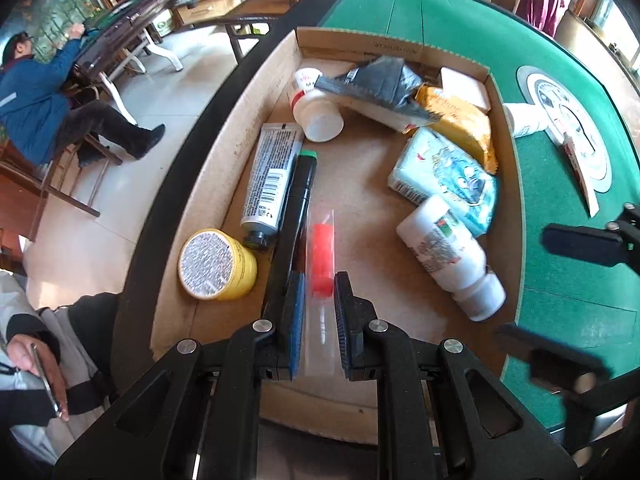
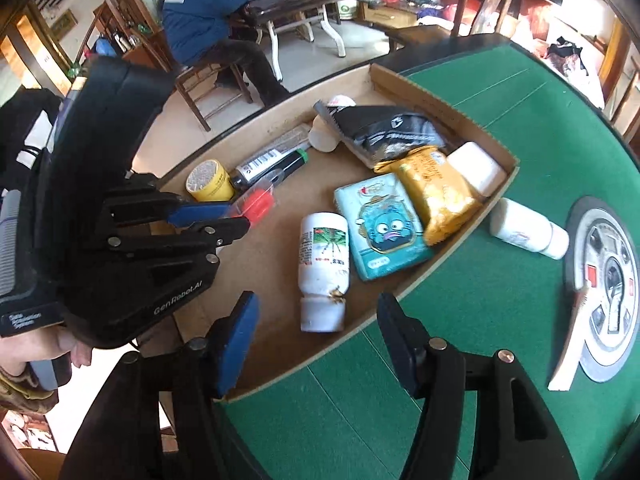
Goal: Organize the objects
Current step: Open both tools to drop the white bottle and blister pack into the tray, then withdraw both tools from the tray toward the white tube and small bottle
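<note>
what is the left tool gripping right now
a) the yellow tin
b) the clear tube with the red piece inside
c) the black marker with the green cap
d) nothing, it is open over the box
b: the left tool is shut on the clear tube with the red piece inside, held over the cardboard box; the yellow tin and the black marker lie loose in the box.

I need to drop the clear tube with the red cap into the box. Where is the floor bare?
Bare cardboard floor lies between the black marker and the white bottle. The far end, around the grey pouch and yellow packet, is crowded.
</note>
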A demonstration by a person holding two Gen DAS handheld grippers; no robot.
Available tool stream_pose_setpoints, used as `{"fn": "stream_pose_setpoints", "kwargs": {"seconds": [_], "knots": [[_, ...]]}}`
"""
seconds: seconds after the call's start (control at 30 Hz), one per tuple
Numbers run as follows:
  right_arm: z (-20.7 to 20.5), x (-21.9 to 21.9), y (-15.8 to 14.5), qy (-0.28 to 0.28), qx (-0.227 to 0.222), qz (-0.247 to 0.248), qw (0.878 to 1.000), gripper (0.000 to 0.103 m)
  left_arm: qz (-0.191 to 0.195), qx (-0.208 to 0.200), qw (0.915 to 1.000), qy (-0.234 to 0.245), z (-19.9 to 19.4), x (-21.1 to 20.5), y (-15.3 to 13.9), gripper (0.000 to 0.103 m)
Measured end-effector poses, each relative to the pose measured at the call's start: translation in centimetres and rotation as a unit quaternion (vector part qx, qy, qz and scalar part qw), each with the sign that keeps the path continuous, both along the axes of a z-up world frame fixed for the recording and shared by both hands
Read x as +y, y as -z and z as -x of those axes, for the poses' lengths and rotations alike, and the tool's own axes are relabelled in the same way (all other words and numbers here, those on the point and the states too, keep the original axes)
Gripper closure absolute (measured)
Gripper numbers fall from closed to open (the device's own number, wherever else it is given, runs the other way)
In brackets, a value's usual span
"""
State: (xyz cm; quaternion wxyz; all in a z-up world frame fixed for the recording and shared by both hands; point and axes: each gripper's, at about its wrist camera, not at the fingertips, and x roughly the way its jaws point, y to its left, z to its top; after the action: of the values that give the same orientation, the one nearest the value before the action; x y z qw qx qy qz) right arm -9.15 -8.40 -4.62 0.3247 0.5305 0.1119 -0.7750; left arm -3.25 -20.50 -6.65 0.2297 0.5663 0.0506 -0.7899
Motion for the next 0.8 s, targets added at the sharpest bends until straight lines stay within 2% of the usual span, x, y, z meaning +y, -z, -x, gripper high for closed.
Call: {"fn": "stream_pose_setpoints", "kwargs": {"seconds": [0.07, 0.13, 0.2, 0.3, 0.43, 0.6, 0.7, 0.8], "knots": [[-0.3, 1.5, -0.6, 0.016, 0.001, 0.01, 1.0, 0.039, 0.007, 0.006, 1.0, 0.0, -0.4, 0.7, -0.7, 0.086], [-0.1, 2.7, -0.9, 0.03, -0.002, 0.019, 0.999, 0.037, 0.015, 0.011, 0.9998, 0.003, -0.6, 1.8, -1.3, 0.067], [0.0, 3.7, -0.8, 0.042, -0.001, 0.018, 0.999, 0.036, 0.022, 0.019, 0.9995, 0.009, -0.6, 2.7, -2.1, 0.061], [0.0, 5.2, -0.5, 0.055, -0.001, 0.015, 0.998, 0.034, 0.029, 0.025, 0.9991, 0.017, -0.4, 4.4, -2.9, 0.061], [-0.2, 7.4, -0.1, 0.069, 0.002, 0.013, 0.998, 0.028, 0.034, 0.03, 0.9985, 0.029, 0.8, 6.2, -3.7, 0.054], [-0.3, 9.3, 0.0, 0.086, 0.001, 0.014, 0.996, 0.028, 0.043, 0.03, 0.9977, 0.043, 1.6, 7.8, -4.2, 0.053], [-0.3, 10.1, -0.1, 0.092, 0.002, 0.014, 0.996, 0.025, 0.046, 0.031, 0.9973, 0.049, 1.9, 8.3, -4.4, 0.047], [-0.2, 10.8, -0.1, 0.099, 0.002, 0.014, 0.995, 0.025, 0.052, 0.031, 0.9967, 0.055, 2.3, 8.7, -4.5, 0.047]]}}
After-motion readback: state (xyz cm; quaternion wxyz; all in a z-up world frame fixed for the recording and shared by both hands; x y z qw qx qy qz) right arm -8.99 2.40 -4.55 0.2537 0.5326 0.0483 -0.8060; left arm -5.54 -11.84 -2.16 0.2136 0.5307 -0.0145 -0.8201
